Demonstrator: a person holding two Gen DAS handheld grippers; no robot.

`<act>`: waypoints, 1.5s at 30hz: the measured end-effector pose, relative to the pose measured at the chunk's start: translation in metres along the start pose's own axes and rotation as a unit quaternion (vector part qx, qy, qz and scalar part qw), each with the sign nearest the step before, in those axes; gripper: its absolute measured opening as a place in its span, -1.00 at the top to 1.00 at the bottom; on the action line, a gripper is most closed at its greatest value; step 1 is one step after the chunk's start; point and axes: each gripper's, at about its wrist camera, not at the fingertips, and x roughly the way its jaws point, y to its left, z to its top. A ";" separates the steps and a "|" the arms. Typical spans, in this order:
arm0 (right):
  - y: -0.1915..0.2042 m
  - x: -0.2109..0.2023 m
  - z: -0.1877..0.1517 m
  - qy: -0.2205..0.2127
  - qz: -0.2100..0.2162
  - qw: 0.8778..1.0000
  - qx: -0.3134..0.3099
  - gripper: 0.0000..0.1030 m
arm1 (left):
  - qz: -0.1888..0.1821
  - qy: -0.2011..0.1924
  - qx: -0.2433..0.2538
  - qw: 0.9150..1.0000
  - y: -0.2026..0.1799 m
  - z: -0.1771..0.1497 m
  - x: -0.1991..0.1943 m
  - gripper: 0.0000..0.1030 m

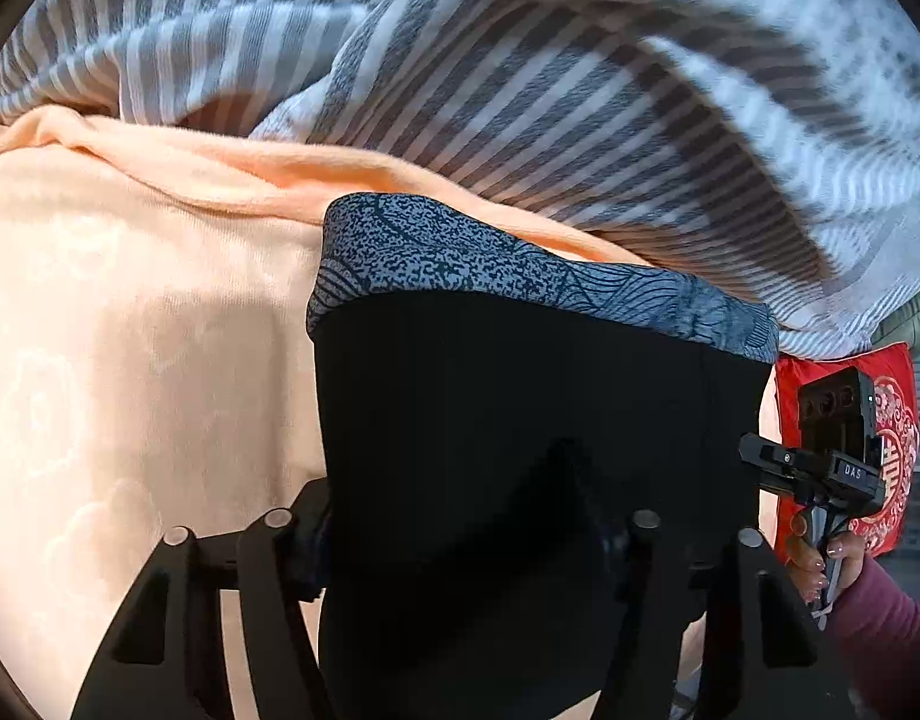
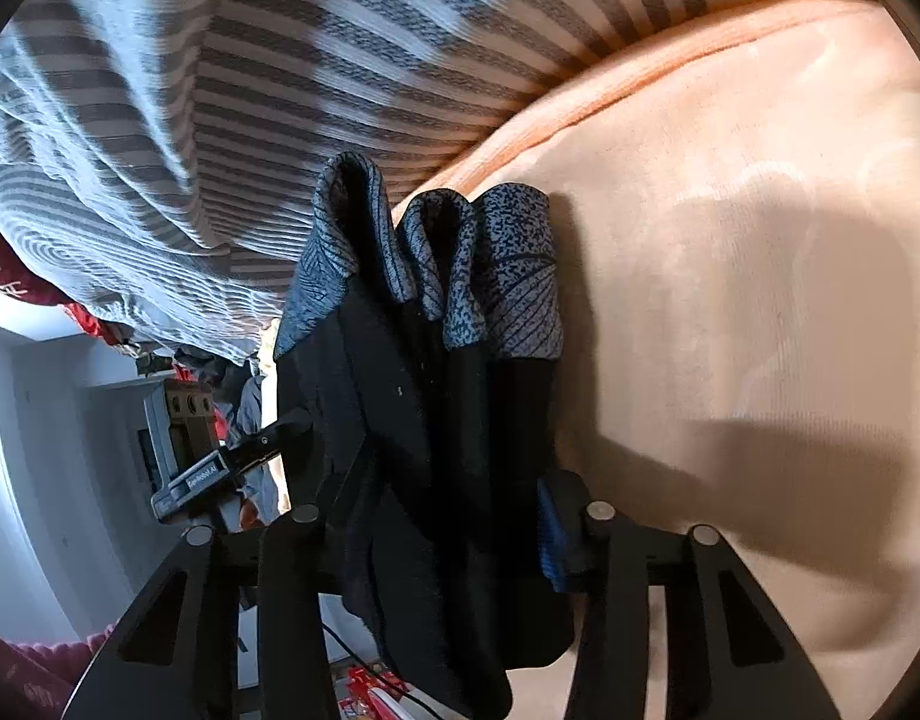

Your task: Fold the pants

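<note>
Black pants [image 1: 520, 396] with a blue-grey patterned band [image 1: 460, 252] hang above a peach blanket [image 1: 129, 330]. In the left wrist view the cloth fills the space between the fingers of my left gripper [image 1: 472, 516] and hides the fingertips. My right gripper [image 1: 760, 456] is at the pants' right edge, held by a hand [image 1: 820, 564]. In the right wrist view the pants [image 2: 399, 396] are bunched in upright folds between the fingers of my right gripper [image 2: 441, 522], pressed against its blue pad [image 2: 553, 540]. There, my left gripper [image 2: 279, 429] meets the pants' left edge.
Grey and white striped bedding [image 1: 520, 60] lies crumpled past the peach blanket [image 2: 730, 300]. A red patterned cushion [image 1: 892, 420] stands behind the right gripper. A pink sleeve [image 1: 880, 630] shows at the lower right. Past the bed's edge are a white wall [image 2: 51, 450] and clutter on the floor.
</note>
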 end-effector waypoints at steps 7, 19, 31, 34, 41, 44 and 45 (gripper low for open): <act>0.019 -0.010 -0.007 -0.005 0.019 1.000 0.000 0.15 | -0.002 -0.013 0.013 1.000 -0.028 -0.003 -0.011 -0.21; 0.037 -0.043 -0.052 -0.016 0.044 0.999 0.002 0.15 | -0.010 -0.030 0.010 0.999 -0.056 -0.045 -0.047 -0.21; 0.011 -0.047 -0.115 -0.003 0.000 1.000 0.019 0.15 | 0.011 0.007 -0.002 1.000 -0.040 -0.118 -0.037 -0.21; 0.010 -0.042 -0.120 -0.009 -0.053 0.999 -0.002 0.12 | 0.028 0.007 -0.014 1.000 -0.028 -0.128 -0.026 -0.21; 0.046 -0.057 -0.138 -0.070 -0.214 0.972 -0.062 0.00 | 0.093 -0.060 -0.012 0.994 -0.029 -0.129 -0.060 -0.21; 0.068 -0.064 -0.149 -0.092 -0.223 0.967 -0.085 0.40 | 0.105 -0.072 0.011 0.992 -0.042 -0.135 -0.072 -0.21; 0.072 -0.061 -0.153 -0.089 -0.233 0.964 -0.091 0.68 | 0.107 -0.072 0.019 0.991 -0.044 -0.138 -0.074 -0.21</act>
